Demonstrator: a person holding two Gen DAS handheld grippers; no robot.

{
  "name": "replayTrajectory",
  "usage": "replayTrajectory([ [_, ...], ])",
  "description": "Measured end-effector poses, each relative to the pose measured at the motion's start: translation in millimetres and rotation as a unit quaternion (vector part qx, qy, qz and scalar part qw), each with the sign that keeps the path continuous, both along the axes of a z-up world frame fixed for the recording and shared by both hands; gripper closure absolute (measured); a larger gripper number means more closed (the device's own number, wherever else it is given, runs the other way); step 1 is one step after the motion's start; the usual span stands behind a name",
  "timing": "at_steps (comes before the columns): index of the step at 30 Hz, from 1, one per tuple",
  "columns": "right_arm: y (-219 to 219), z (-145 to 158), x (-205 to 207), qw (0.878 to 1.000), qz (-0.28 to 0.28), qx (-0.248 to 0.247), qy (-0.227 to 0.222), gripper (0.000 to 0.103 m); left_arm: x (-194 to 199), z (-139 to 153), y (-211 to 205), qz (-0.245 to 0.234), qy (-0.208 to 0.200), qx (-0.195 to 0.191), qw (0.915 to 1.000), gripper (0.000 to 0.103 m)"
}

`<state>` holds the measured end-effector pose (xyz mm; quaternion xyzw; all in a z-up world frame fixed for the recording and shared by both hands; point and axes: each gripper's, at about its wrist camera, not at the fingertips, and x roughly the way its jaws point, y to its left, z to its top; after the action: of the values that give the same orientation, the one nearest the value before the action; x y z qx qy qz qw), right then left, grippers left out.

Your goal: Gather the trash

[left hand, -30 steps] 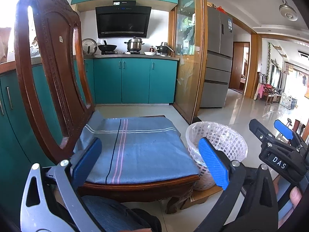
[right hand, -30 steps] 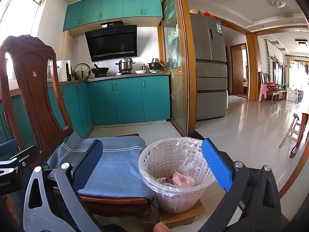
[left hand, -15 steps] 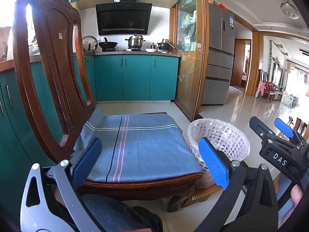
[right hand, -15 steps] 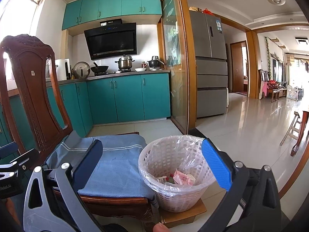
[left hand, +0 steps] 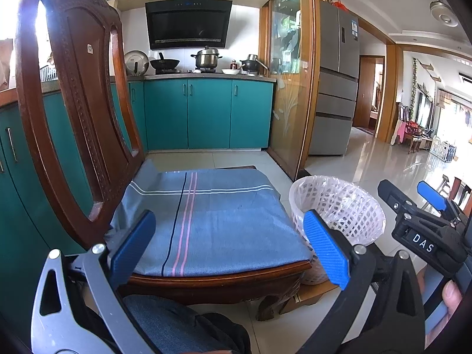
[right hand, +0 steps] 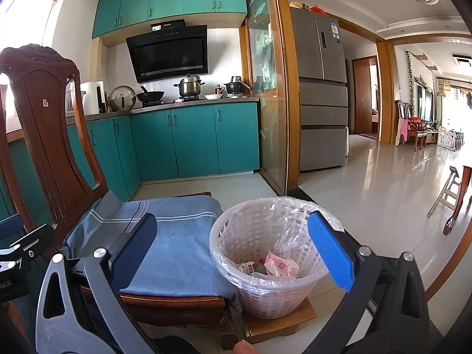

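gaping wide and empty, both grippers' fingers (right hand: 330, 253) hover above the basket's (right hand: 236, 253) trash (right hand: 277, 267).

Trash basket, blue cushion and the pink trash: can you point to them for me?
Trash basket (right hand: 267, 296), right wrist view, front mesh wall.
Blue cushion (left hand: 224, 227), left wrist view, middle of its top.
Pink trash (right hand: 275, 265), right wrist view, crumpled middle.

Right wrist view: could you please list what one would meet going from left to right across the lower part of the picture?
Wooden chair back → blue cushion on the seat → white basket lined with a plastic bag, trash inside → bare tiled floor → wooden furniture legs at the right edge.
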<state>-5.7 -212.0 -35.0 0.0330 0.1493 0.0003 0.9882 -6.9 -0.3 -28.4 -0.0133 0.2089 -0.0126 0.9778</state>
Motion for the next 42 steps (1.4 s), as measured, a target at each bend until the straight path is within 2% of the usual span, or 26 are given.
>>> replayTrajectory([
  [42, 1.2, -19.3, 17.3, 0.999, 0.011, 0.005, 0.034, 0.003, 11.6, -13.9, 5.5, 0.013, 0.025, -0.011, 0.9995, 0.003],
])
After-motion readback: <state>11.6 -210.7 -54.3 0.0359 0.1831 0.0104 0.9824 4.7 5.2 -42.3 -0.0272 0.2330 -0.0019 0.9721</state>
